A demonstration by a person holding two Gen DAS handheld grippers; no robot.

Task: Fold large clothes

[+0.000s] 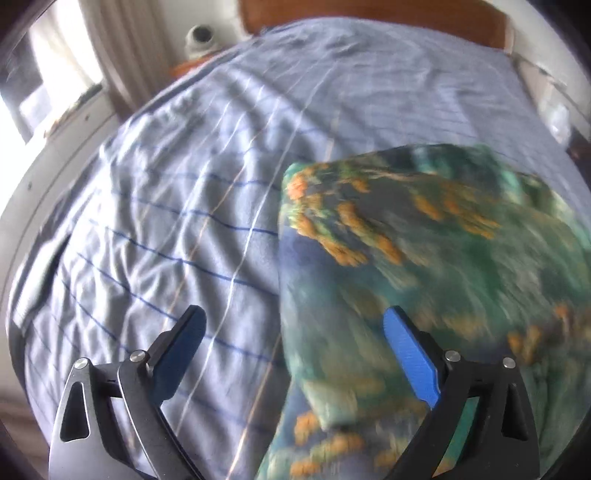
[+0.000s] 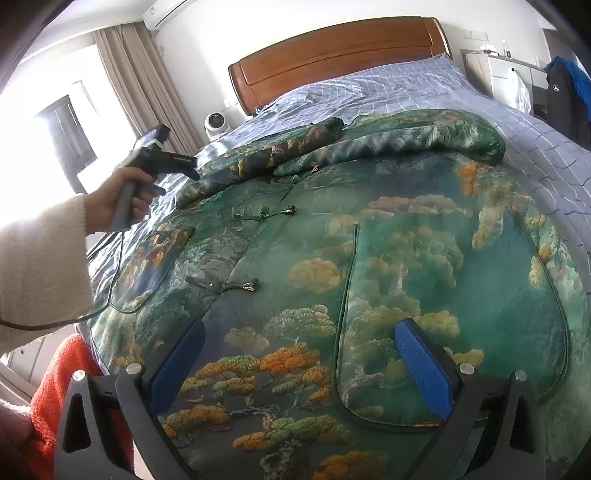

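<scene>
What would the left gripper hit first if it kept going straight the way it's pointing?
Probably the left edge of the green printed garment, where it meets the striped bedsheet; the left gripper is open and empty, though blur leaves depth unclear.

— From the left wrist we look steeply down past our own fingers (image 1: pixel 410 354) onto the checked sheet (image 1: pixel 177 206), close in, with the left edge of the green printed garment (image 1: pixel 424 258) filling the right half, blurred. The wooden headboard (image 1: pixel 369 14) sits at the top of the frame.

— From the right wrist we look at a shallower slant, low over the garment (image 2: pixel 406 258), up the bed toward the same headboard (image 2: pixel 332 51). The sheet (image 2: pixel 406 88), garment and headboard are what we share, and this view also catches the left gripper (image 2: pixel 184 166) in a hand (image 2: pixel 118 206) at the left.
</scene>
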